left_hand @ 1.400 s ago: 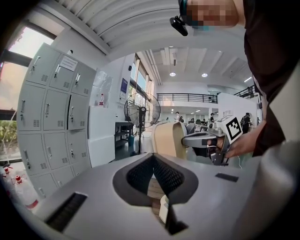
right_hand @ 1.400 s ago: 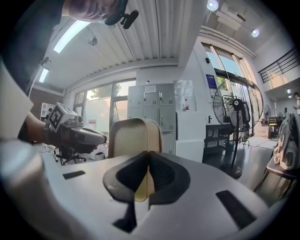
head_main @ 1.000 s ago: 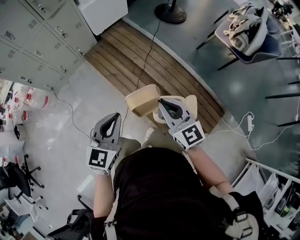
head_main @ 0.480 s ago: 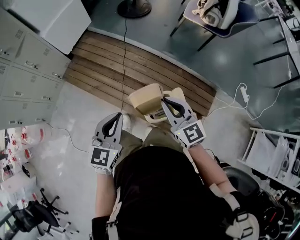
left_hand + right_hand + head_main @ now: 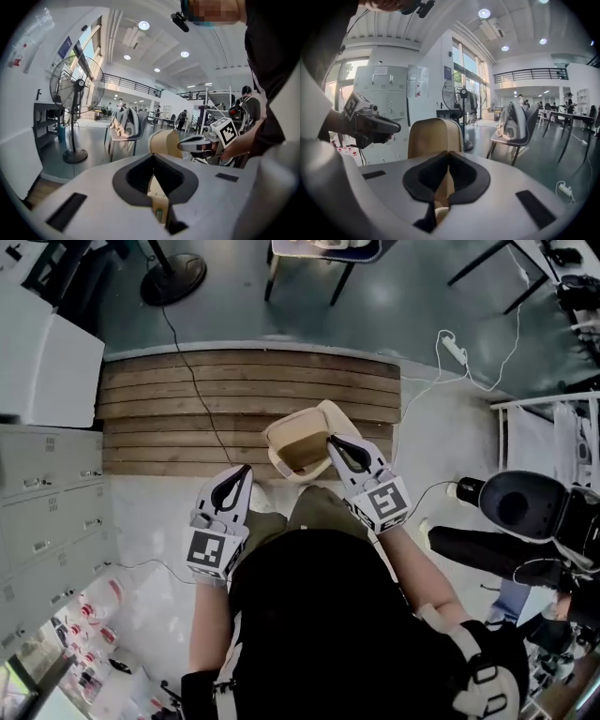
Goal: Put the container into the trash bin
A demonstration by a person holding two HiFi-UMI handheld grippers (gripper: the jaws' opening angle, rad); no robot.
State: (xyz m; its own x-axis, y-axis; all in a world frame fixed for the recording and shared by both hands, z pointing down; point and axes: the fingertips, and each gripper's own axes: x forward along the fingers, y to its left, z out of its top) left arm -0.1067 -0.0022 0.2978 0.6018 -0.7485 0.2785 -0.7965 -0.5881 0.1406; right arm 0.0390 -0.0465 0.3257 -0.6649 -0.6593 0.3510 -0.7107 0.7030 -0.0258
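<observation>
Head view has swung round since a second ago. The wooden decking (image 5: 187, 399), which ran slantwise, now lies level across the top. The lockers (image 5: 47, 493) have slid to the left edge. A black bin (image 5: 514, 507), round and open at the top, has come in at the right edge.

We hold the container (image 5: 298, 448), a tan clamshell box with its lid open, in front of us over the near edge of the decking. It sits much as it did before, and it is well apart from the bin.

Our right gripper (image 5: 335, 441) is clenched on the box's near right wall. In the right gripper view its fingers (image 5: 466, 180) pinch that tan wall between them.

Our left gripper (image 5: 246, 471) hangs just to the left of the box, not touching it, as it did earlier. In the left gripper view its fingers (image 5: 183, 180) meet at the tips.
</observation>
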